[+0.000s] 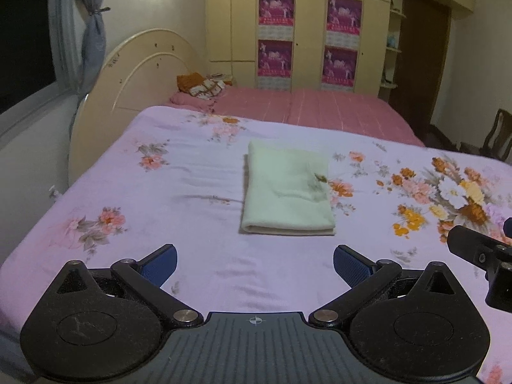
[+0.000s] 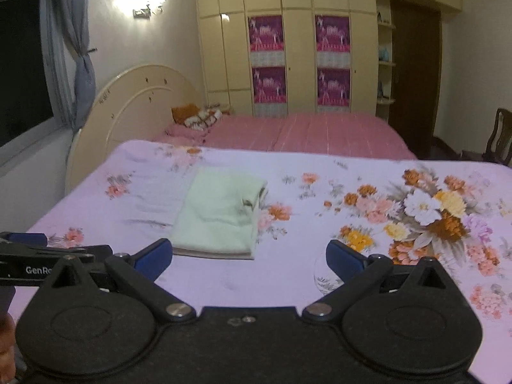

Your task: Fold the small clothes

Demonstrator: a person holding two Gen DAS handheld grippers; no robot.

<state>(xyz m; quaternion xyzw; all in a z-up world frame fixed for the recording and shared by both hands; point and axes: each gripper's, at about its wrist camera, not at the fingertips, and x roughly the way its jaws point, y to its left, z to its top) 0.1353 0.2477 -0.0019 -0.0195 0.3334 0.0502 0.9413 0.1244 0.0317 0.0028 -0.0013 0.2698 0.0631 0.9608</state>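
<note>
A pale green cloth lies folded into a neat rectangle on the lilac floral bedsheet. It also shows in the right wrist view, left of centre. My left gripper is open and empty, hovering just short of the cloth's near edge. My right gripper is open and empty, to the right of the cloth's near edge. The right gripper's body shows at the right edge of the left wrist view. The left gripper's body shows at the left edge of the right wrist view.
A pink bed with a cream headboard and a heap of clothes lies beyond the sheet. A cream wardrobe stands behind it. A wooden chair is far right, a window with curtain left.
</note>
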